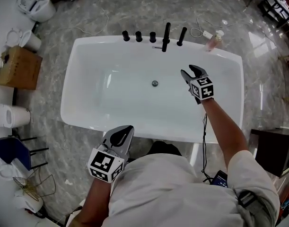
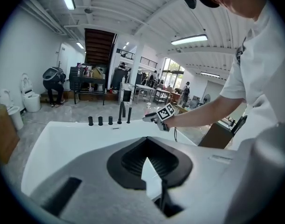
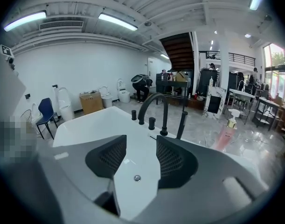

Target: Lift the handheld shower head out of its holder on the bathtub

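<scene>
The handheld shower head (image 1: pixel 182 36) is a slim black wand standing upright in its holder on the far rim of the white bathtub (image 1: pixel 83 112), just right of the black spout (image 1: pixel 166 37). In the right gripper view the shower head (image 3: pixel 182 124) stands ahead and slightly right. My right gripper (image 1: pixel 189 71) hovers over the tub's right half, short of the wand, and it is open with only the tub floor and drain between its pads (image 3: pixel 172 160). My left gripper (image 1: pixel 125 128) hangs at the near rim, tips together and nothing in it.
Three black knobs (image 1: pixel 138 36) line the rim left of the spout. A pink pump bottle (image 1: pixel 213 40) stands at the far right corner. The drain (image 1: pixel 155 83) sits mid-tub. A cardboard box (image 1: pixel 19 67), toilets (image 1: pixel 38 8) and a blue chair (image 1: pixel 12 150) are on the floor to the left.
</scene>
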The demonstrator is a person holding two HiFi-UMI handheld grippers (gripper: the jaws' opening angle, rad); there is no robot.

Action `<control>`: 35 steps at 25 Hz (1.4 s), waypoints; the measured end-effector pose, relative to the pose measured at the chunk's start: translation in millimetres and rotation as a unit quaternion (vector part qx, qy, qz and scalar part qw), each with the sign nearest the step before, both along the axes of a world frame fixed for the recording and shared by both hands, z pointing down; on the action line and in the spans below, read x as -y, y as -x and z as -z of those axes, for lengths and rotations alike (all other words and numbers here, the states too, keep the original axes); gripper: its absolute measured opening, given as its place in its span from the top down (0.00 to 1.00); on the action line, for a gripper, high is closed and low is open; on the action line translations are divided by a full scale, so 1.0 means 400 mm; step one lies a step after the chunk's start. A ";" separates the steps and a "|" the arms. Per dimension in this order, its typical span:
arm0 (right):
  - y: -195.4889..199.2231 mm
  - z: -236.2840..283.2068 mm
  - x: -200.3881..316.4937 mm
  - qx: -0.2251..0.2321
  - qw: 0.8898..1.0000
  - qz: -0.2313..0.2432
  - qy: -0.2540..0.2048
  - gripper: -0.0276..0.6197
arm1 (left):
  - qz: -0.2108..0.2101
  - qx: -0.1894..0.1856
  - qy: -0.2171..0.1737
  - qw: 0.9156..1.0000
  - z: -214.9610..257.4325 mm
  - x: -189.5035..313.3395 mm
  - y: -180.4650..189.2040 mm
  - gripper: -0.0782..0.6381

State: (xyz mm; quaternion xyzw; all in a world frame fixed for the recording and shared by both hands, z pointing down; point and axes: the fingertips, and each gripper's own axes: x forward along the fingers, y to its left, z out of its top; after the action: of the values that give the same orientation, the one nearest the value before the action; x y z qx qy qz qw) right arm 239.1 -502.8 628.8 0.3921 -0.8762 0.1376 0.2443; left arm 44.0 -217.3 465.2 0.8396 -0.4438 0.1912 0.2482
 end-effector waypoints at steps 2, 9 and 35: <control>-0.003 -0.014 0.064 -0.004 1.000 -0.004 -0.001 0.62 | 0.007 0.000 0.008 1.000 -0.010 0.016 0.002 0.88; -0.028 -0.092 0.253 -0.020 1.000 -0.021 0.004 0.61 | 0.020 0.000 0.033 0.999 -0.054 0.065 -0.018 0.88; -0.034 -0.368 0.723 -0.026 0.994 -0.095 0.057 0.57 | 0.018 -0.002 0.127 0.992 -0.259 0.173 -0.038 0.88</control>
State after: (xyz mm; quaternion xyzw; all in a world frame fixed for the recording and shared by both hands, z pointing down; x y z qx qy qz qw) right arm 252.7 -792.0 775.9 0.4622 -0.8193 0.1993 0.2744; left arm 59.1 -286.4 568.7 0.7937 -0.4301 0.2398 0.3572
